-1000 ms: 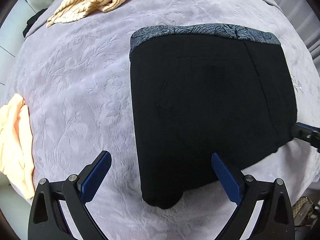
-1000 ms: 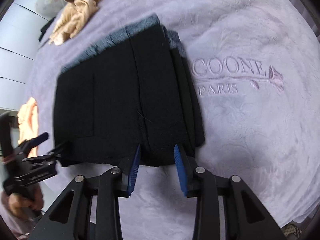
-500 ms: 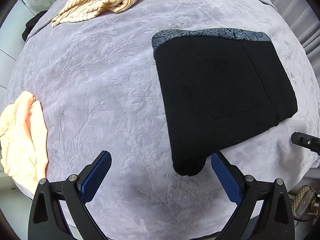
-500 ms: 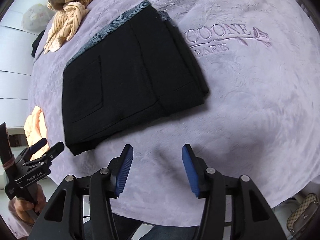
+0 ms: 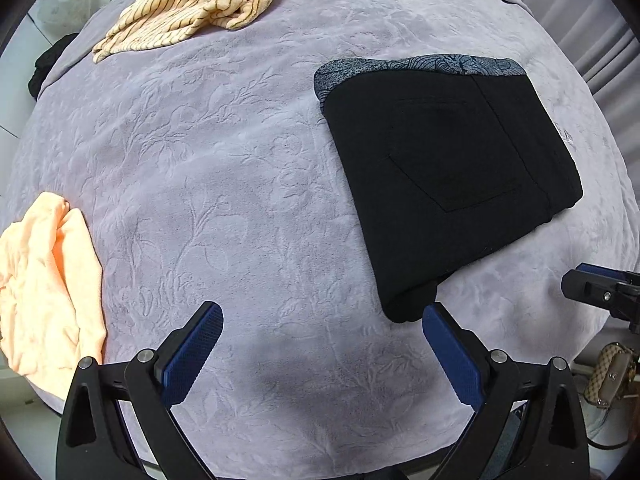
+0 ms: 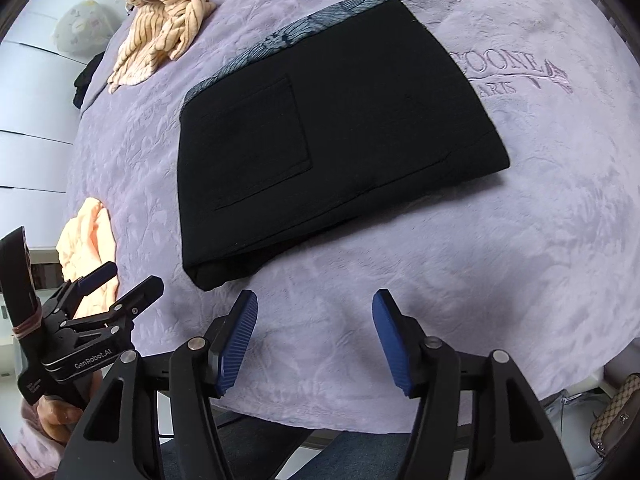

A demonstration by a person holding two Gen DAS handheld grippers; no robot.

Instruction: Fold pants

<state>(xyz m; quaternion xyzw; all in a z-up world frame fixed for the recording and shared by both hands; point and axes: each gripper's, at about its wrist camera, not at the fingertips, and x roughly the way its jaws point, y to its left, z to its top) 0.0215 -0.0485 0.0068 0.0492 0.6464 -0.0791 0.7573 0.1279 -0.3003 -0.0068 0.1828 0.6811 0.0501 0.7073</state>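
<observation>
Both tongs (image 5: 322, 344) (image 6: 314, 338) have backed off the folded pants (image 6: 328, 136), jaws apart.

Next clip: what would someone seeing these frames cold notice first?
The black pants, folded into a neat rectangle with a patterned grey waistband on the far edge, lie on the lilac embossed blanket. Both the left gripper and the right gripper hover open near the pants' near edge, holding nothing. A striped peach garment is bunched at the far side and a plain orange cloth at the left edge.
</observation>
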